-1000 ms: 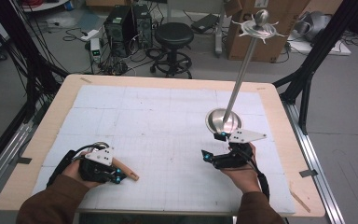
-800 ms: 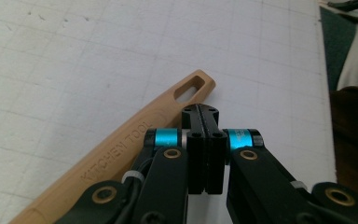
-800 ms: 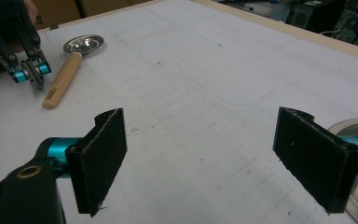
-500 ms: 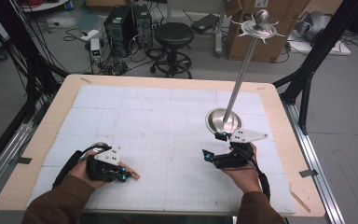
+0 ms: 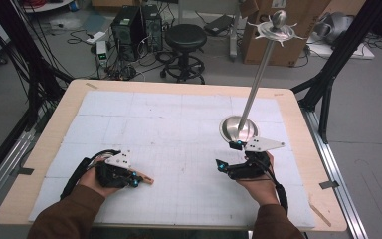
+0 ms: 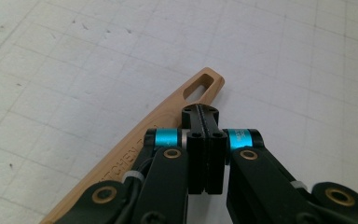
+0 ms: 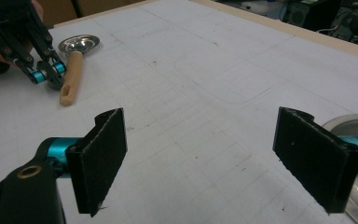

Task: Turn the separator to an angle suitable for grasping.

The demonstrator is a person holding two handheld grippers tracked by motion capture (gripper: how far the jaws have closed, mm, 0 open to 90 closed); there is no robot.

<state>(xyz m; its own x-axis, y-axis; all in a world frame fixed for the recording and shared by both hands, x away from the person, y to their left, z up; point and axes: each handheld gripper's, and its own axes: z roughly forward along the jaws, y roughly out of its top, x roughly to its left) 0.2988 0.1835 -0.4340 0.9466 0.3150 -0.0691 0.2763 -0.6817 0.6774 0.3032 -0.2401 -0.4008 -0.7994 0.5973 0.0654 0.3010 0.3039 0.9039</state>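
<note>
High view: the left tool (image 5: 135, 180) sits near the 7 o'clock corner of the table (image 5: 40, 164), its 2 jaws pressed together with nothing between them. The left gripper view confirms it: the pads meet flat, and the wooden-handled ladle (image 6: 168, 119) lies on the mat just beside and under the jaw tips, not clamped. Its slotted handle end points past the tips toward 1 o'clock in that view. In the right gripper view the long axis is plain: metal bowl at the far end, handle (image 7: 71, 77) running toward the camera, with the left tool's tips right beside the handle.

The right tool (image 5: 229, 155) rests near 5 o'clock, jaws wide apart, empty, just short of the base of the metal stand (image 5: 238, 129). The ladle is well apart from it, so the left hand (image 5: 97, 179) is clearly nearer. I judge that any grasp calls for parting those jaws first and straddling the handle crosswise.
</note>
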